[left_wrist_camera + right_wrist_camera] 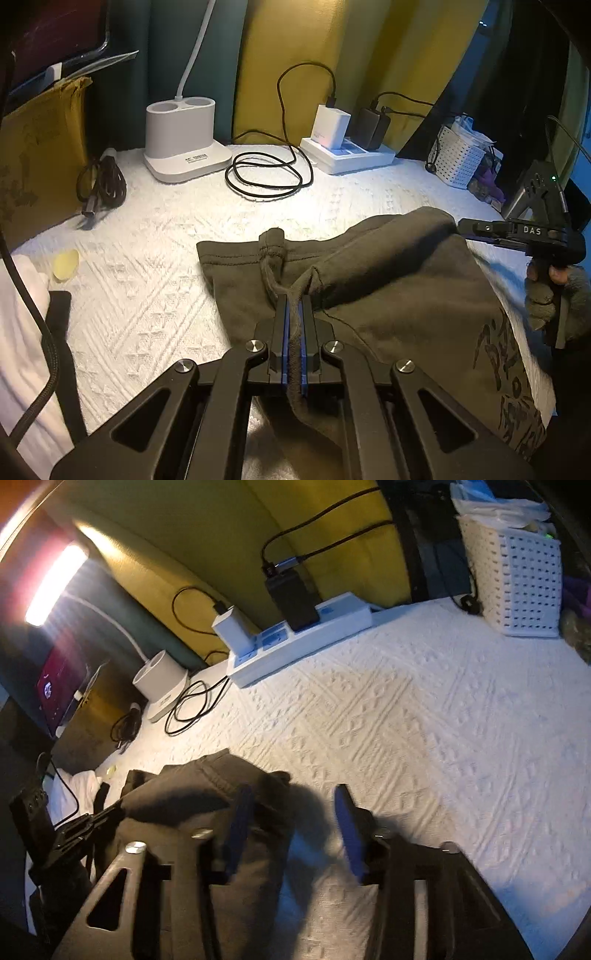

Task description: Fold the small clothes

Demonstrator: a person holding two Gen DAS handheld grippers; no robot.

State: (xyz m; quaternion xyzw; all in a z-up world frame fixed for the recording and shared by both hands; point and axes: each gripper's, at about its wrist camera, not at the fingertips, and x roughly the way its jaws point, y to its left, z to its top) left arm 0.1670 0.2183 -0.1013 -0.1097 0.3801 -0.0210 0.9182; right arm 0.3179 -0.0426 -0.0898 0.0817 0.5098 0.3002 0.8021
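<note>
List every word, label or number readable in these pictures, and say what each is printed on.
"DAS": white letters on the black body of the right gripper, seen in the left wrist view.
Dark print on the white lamp base: too small to read.
Faint print on the white charger: blurred.
Dark script-like graphic on the grey shorts: not legible.
Red screen: unreadable.

At lower centre, the left gripper (294,306) is clamped on a fold of the dark shorts (388,295) and their drawstring (275,284), which lie on a white textured cover (155,258). At right edge, a gloved hand (554,291) holds the right gripper (461,226) touching the shorts' raised edge.
</note>
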